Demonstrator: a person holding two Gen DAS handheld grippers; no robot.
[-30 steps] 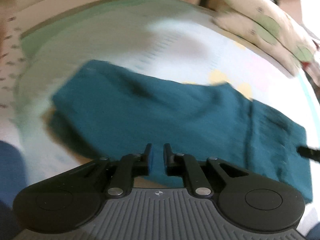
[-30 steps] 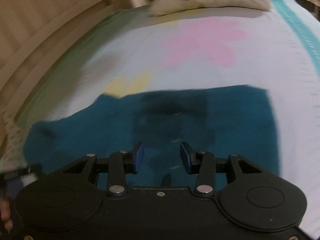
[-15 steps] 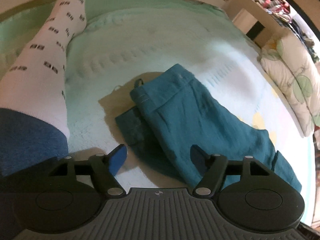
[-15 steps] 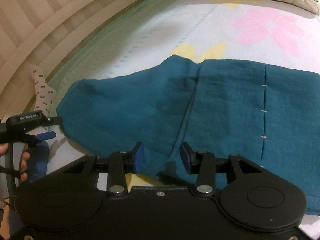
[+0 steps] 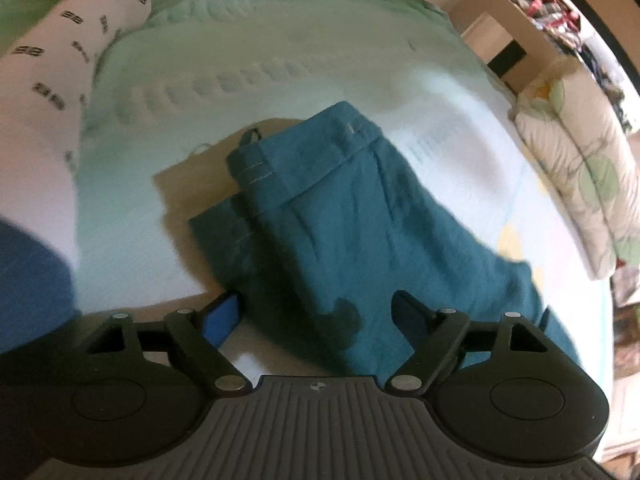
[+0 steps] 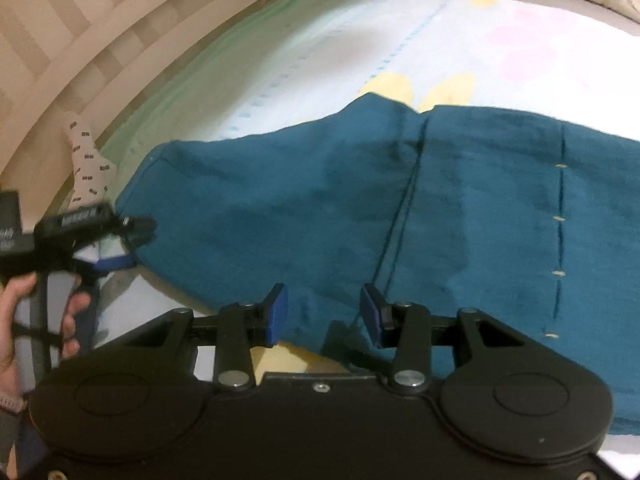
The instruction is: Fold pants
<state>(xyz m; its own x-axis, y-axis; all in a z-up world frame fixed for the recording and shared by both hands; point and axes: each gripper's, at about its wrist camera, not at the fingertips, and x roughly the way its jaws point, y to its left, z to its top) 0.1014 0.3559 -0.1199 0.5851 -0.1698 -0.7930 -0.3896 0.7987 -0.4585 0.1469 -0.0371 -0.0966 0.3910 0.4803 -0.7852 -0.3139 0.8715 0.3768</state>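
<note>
Teal pants [image 5: 340,208] lie folded lengthwise on the bed, with the waistband and a belt loop at the far end in the left wrist view. My left gripper [image 5: 314,308] hovers over the near edge, its jaws opening wide. Cloth lies under the gap, but the pads do not touch it. In the right wrist view the pants [image 6: 300,200] stretch from left to right. My right gripper [image 6: 322,312] stands partly open above their near edge, and its pads do not press the cloth. The left gripper [image 6: 134,244] shows there too, at the pants' left end, held by a hand [image 6: 24,312].
A person's leg in a white patterned sock [image 5: 60,60] lies on the pale green sheet [image 5: 280,60], left of the pants. A floral pillow [image 5: 580,184] rests at the right edge. A slatted wooden bed frame [image 6: 80,40] runs along the far left side.
My left gripper's jaws went from nearly shut to wide apart, and it swung to the pants' waistband end. The right gripper slid along the near edge with its gap unchanged.
</note>
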